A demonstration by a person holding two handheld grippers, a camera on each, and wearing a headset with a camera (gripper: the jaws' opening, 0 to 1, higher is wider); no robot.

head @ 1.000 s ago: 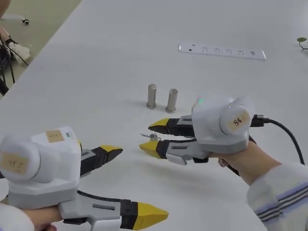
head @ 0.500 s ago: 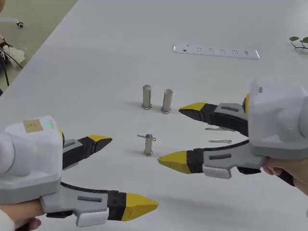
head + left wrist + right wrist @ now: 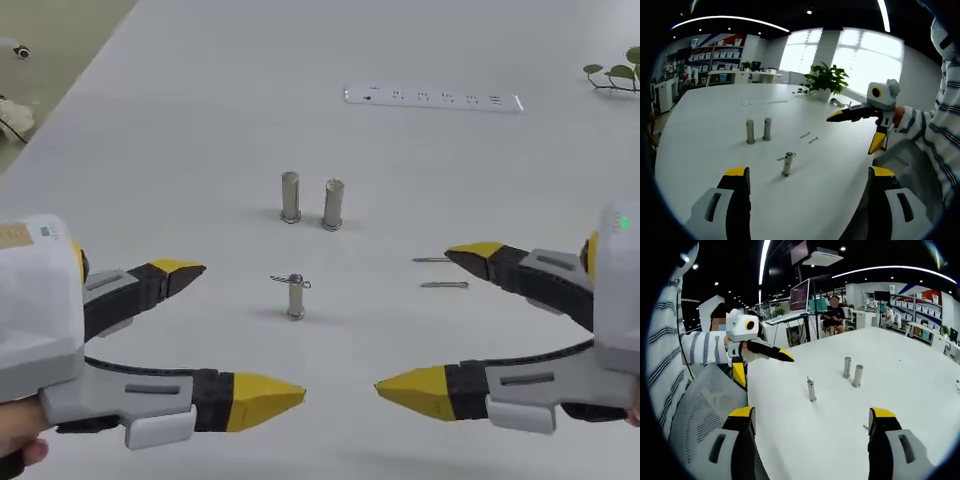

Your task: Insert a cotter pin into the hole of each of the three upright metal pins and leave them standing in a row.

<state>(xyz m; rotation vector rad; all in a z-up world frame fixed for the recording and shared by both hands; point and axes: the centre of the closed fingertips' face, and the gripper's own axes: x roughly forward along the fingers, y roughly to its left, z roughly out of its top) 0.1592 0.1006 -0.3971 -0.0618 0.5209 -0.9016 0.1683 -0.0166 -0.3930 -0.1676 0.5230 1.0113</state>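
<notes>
Two bare metal pins (image 3: pixel 290 197) (image 3: pixel 333 204) stand upright side by side at mid-table. A third pin (image 3: pixel 296 298) stands nearer to me, with a cotter pin (image 3: pixel 290 281) through its top. Two loose cotter pins (image 3: pixel 432 260) (image 3: pixel 444 285) lie flat to the right. My left gripper (image 3: pixel 235 332) is open at the lower left, well short of the third pin. My right gripper (image 3: pixel 430 318) is open at the lower right, its upper jaw over the loose cotter pins. In the left gripper view the third pin (image 3: pixel 786 164) stands ahead between the open jaws. The right gripper view shows it as well (image 3: pixel 811 389).
A white power strip (image 3: pixel 432 98) lies at the far side of the white table (image 3: pixel 200 120). A leafy sprig (image 3: pixel 612 72) sits at the far right. The table's left edge drops to the floor. A mesh chair back (image 3: pixel 700 410) sits near the right gripper.
My right gripper has let go at the third pin's cotter pin, drawn back to the right and spread wider. The third pin stands alone with the cotter pin in it.
</notes>
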